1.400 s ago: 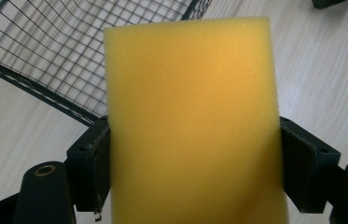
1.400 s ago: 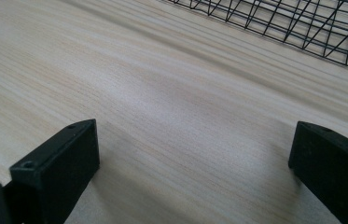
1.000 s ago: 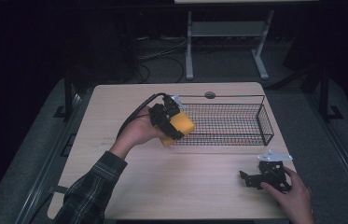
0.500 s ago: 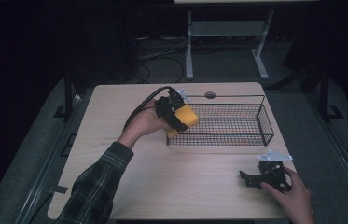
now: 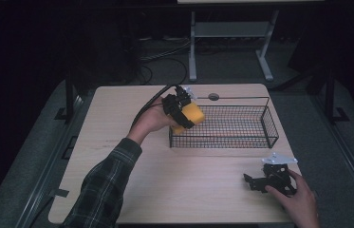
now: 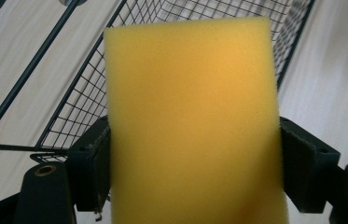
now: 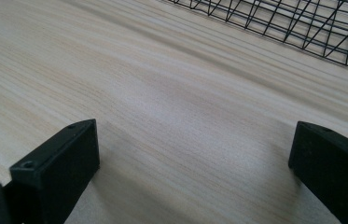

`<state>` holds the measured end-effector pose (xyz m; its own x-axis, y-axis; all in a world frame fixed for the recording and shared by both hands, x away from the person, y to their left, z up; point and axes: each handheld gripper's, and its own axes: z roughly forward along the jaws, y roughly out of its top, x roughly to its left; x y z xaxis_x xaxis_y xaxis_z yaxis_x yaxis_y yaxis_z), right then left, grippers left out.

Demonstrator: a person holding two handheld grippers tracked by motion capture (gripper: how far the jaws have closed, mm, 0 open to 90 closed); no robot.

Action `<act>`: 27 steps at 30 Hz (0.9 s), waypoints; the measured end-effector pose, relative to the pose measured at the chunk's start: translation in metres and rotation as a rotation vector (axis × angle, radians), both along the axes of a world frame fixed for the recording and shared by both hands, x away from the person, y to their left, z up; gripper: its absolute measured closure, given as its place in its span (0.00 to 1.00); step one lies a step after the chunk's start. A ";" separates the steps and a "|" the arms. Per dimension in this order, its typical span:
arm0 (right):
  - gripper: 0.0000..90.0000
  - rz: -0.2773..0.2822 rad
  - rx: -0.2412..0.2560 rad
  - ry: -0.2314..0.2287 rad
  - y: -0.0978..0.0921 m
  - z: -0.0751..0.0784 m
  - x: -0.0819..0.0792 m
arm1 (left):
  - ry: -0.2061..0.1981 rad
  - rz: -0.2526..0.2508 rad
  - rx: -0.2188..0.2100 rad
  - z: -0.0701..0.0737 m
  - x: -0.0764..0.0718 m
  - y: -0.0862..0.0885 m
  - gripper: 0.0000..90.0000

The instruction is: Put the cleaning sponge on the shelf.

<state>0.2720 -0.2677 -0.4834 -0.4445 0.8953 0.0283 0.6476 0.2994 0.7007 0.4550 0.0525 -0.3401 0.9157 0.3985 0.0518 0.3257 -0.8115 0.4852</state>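
A yellow sponge [image 5: 191, 116] [image 6: 190, 116] is clamped between the jaws of my left gripper [image 5: 184, 114] [image 6: 192, 168], held in the air over the left end of the black wire basket [image 5: 241, 127] [image 6: 69, 112]. In the left gripper view the sponge hides most of the basket's inside. My right gripper [image 5: 255, 181] [image 7: 195, 154] rests low on the table near the front right corner, jaws wide apart with bare wood between them.
The light wooden table [image 5: 165, 180] has open surface in front of the basket and to its left. A round cable hole [image 5: 213, 97] sits at the table's far edge. A grey metal stand [image 5: 227, 33] is on the floor beyond.
My left gripper has carried the sponge a little right and farther back, over the basket's left end. The right gripper has stayed in place.
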 end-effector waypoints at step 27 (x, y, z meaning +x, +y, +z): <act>0.01 -0.001 0.004 0.000 0.000 0.000 0.000 | 0.040 0.010 0.035 -0.040 0.026 -0.018 0.26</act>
